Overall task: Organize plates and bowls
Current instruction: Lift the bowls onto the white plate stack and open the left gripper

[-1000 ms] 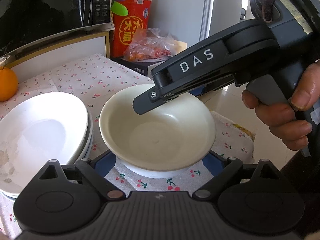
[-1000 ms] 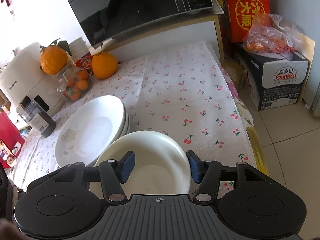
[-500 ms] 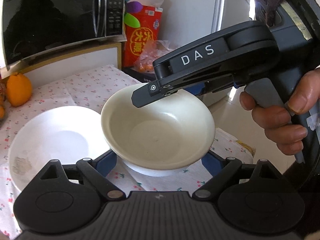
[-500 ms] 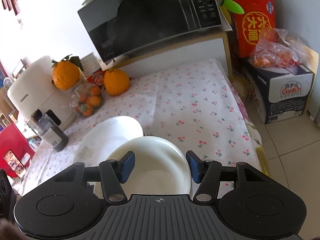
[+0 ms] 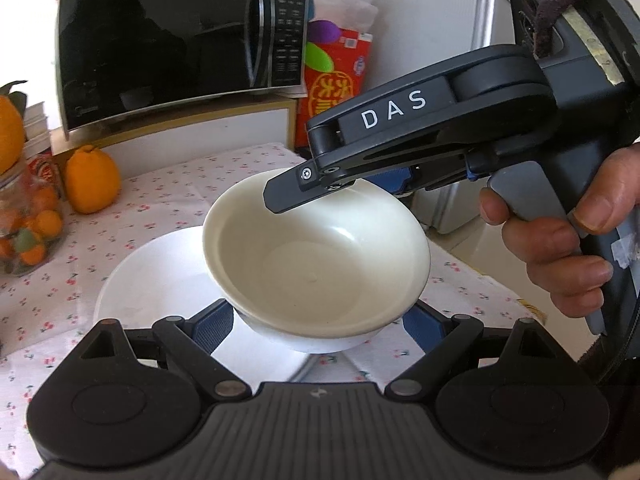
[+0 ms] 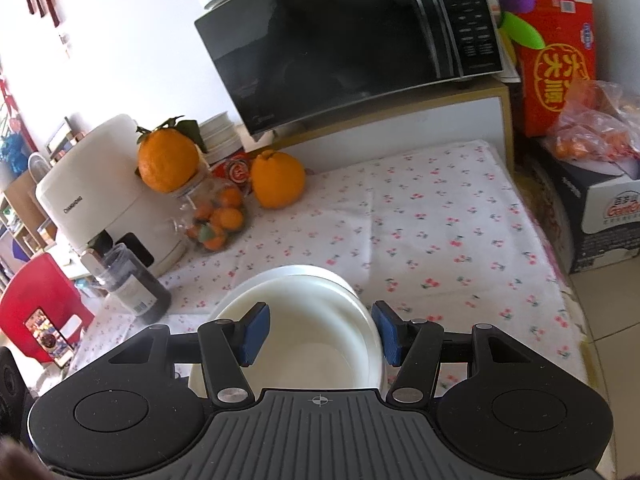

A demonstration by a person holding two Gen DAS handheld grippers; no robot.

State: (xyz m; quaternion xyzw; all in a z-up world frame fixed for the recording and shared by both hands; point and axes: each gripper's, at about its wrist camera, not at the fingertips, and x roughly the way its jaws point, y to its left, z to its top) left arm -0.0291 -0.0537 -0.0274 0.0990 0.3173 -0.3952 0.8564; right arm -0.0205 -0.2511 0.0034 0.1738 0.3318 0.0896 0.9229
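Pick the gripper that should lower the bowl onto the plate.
Left. The left gripper seems to clamp the bowl at its base, above the plate. The right gripper is open, merely over the bowl's rim.

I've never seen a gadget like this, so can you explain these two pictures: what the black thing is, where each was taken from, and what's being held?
There is no robot here. A person holds a two-finger gripper in each hand, and each has a wide-angle camera looking along its fingers. The black shape at the bottom of each picture is that gripper itself.

In the left camera's picture, the left gripper clamps a white bowl near its base, seemingly lifted over a white plate. The right gripper, in the person's hand, reaches over the far rim. The right camera's picture looks down into the same bowl, jaws apart.

The cherry-print tablecloth also carries an orange and a fruit jar, with a microwave behind.
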